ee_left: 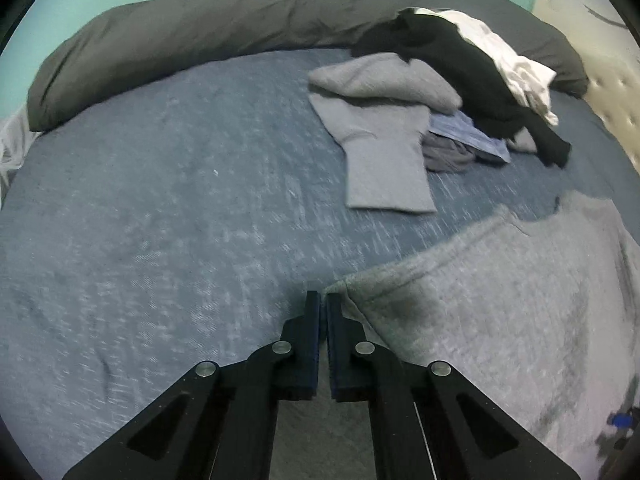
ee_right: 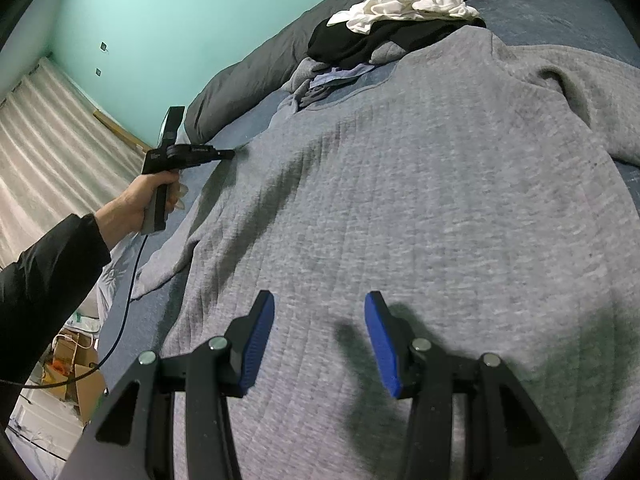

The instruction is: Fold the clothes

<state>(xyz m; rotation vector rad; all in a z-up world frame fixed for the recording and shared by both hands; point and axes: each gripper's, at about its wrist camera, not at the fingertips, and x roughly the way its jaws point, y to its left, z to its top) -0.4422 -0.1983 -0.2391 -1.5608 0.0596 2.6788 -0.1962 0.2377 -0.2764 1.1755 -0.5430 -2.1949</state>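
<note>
Left claw (ee_left: 324, 304) is clamped on the hem corner of the grey sweater (ee_right: 400, 184) spread on the bed (ee_left: 160, 200); right claw (ee_right: 320, 336) gapes above its body; soft, floppy knit, best held by edges.

Illumination: moderate, even indoor light, cool cast.
Shadows: soft dark patches on the grey sweater (ee_right: 420, 208) beneath the right gripper (ee_right: 319, 300) and at lower right.
Glare: none; the white garment (ee_right: 408, 0) is near clipping.
Blur: smeared texture on the blue bedcover (ee_left: 160, 200), left wrist view.
Distortion: strong fisheye curvature; black vignette at corners.
Focus: soft at the rim.
</note>
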